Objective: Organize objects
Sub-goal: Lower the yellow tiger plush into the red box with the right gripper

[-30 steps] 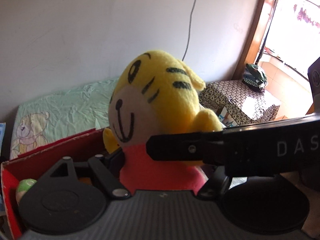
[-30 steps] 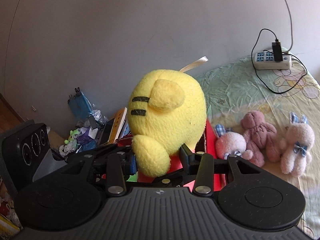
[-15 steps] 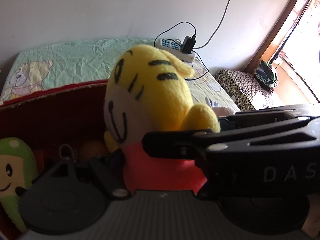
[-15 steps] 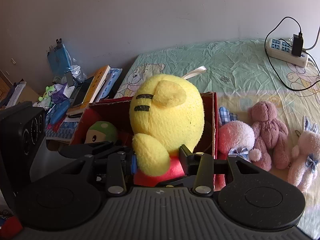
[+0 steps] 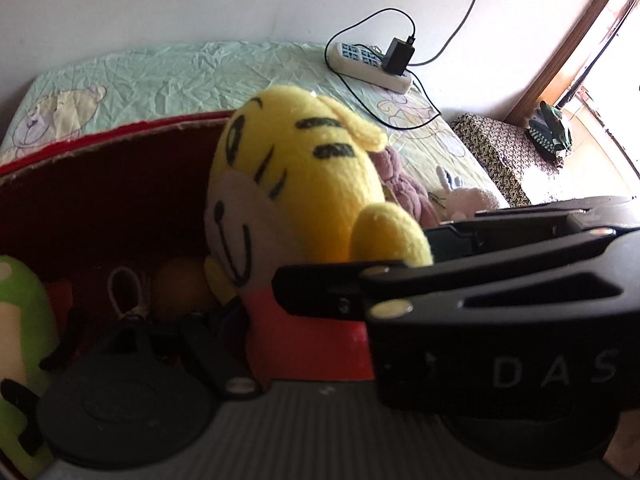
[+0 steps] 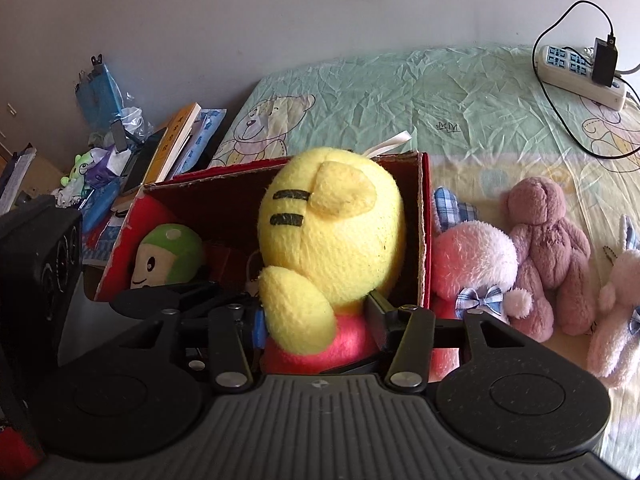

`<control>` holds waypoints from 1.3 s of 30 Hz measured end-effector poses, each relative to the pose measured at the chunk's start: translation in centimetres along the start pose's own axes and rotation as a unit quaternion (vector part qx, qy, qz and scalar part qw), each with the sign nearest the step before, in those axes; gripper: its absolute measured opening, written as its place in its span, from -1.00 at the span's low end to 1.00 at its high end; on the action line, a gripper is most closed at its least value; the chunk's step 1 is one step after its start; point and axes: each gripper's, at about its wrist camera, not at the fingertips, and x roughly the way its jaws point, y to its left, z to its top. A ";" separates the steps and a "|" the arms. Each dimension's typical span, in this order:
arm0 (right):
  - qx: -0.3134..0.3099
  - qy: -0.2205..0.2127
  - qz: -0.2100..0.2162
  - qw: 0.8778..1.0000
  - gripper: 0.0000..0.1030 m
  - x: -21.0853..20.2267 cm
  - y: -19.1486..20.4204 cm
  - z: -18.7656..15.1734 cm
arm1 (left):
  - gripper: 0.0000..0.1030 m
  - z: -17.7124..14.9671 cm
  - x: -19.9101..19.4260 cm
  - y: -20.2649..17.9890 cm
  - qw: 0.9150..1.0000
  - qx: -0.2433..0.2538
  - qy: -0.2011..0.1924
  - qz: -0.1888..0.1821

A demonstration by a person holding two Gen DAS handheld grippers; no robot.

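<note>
Plainly, both sets of fingers are on the yellow tiger plush point(image 6: 332, 236), which hangs tilted over the open red box point(image 6: 425, 216), its red lower body at the level of the box rim. The left gripper point(image 5: 296, 344) clamps that red body: its near finger presses the plush's side, while its other finger is hidden behind the right gripper point(image 6: 316, 320), which crosses the left wrist view. The right gripper's jaws have just been opening. The plush sits between them and brushes both fingers point(image 6: 258, 326), but whether they are pressing it I cannot tell.

Both grippers point steeply down into the box from opposite sides of the toy.

Ahead of the fingers spreads a bed with a crumpled pale green sheet point(image 6: 400, 92) printed with bears, against a plain wall point(image 6: 240, 8). Left of the right fingers stand a black speaker point(image 6: 40, 256) and a heap of books point(image 6: 176, 136). Right of them, just beside the box, lie a mauve bear point(image 6: 548, 232) and a pink plush point(image 6: 472, 256). Inside the box, left of the fingers, rests a green plush point(image 6: 168, 252), with an orange ball point(image 5: 180, 284) near it. Far ahead to the right a white power strip point(image 6: 580, 72) lies on the sheet.
</note>
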 end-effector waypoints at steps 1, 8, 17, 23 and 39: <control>-0.001 -0.004 -0.001 1.000 0.06 0.0 -0.1 0.0 | 0.46 0.0 0.0 0.1 1.000 -0.001 0.000 0.000; 0.023 -0.052 0.008 0.998 0.13 -2.0 -1.3 -0.4 | 0.49 -0.5 -1.2 0.5 1.000 -0.004 -0.006 -0.006; 0.047 -0.078 0.045 0.995 -0.26 -3.3 -2.1 -0.7 | 0.55 -0.8 -1.1 -0.5 1.000 0.000 -0.002 -0.024; 0.049 -0.087 0.024 0.995 -0.36 -2.3 -2.5 -0.6 | 0.55 -0.6 0.1 -1.7 1.000 0.017 0.001 -0.012; 0.077 -0.106 0.031 0.991 -0.23 -2.5 -3.7 -2.6 | 0.70 -0.9 -1.7 -1.1 1.000 0.005 -0.011 -0.007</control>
